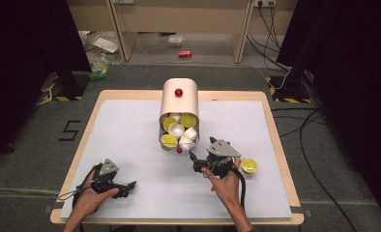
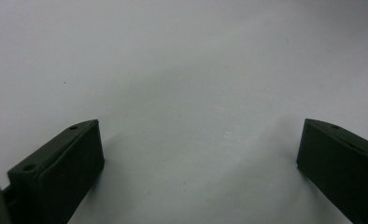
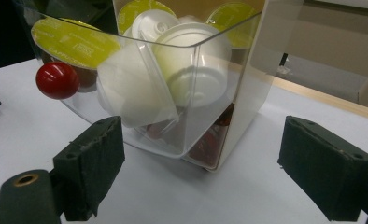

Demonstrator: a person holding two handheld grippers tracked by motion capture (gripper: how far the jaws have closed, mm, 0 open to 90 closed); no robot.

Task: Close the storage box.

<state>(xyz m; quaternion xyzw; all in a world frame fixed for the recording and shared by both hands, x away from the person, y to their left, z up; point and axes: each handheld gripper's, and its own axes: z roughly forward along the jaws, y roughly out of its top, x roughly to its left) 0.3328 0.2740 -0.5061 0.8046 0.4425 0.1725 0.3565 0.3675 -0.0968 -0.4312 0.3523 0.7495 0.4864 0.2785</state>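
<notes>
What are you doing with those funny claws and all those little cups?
A person holds a gripper in each hand at a table. The right gripper is open and points at a cream dispenser whose clear drawer is full of yellow-lidded and white coffee pods, close to its red knob. One yellow pod lies on the table beside that hand. The left gripper rests open over bare table, holding nothing.

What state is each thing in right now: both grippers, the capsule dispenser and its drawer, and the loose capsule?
Left gripper: open, empty, low over the table.
Right gripper: open, empty, facing the drawer.
Capsule dispenser: standing at the table's far middle.
Clear drawer: pulled open, full of capsules.
Loose yellow-lidded capsule: on the table beside the right hand.
</notes>
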